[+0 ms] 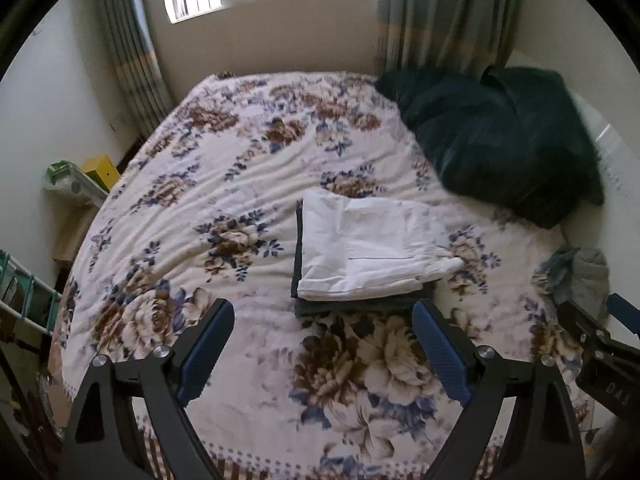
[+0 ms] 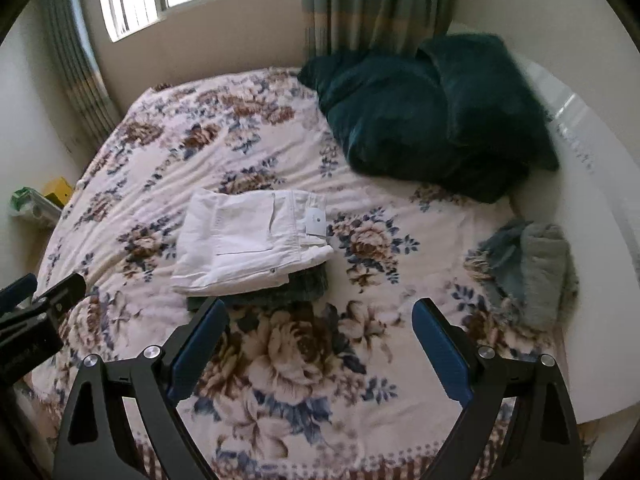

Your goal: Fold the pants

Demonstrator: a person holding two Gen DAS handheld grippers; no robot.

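White pants (image 1: 364,246) lie folded into a flat rectangle on the floral bed (image 1: 224,184), on top of a dark folded garment (image 1: 352,304). In the right wrist view the white pants (image 2: 248,236) show a waistband tag and rest on the dark garment (image 2: 280,294). My left gripper (image 1: 322,340) is open and empty, held above the bed just in front of the stack. My right gripper (image 2: 320,336) is open and empty, in front and to the right of the stack. Neither touches the pants.
A dark teal blanket (image 1: 500,136) is heaped at the bed's far right by the curtain. A grey-blue cloth (image 2: 528,268) lies at the right edge. A yellow box (image 1: 100,172) and a shelf stand left of the bed. A window is behind.
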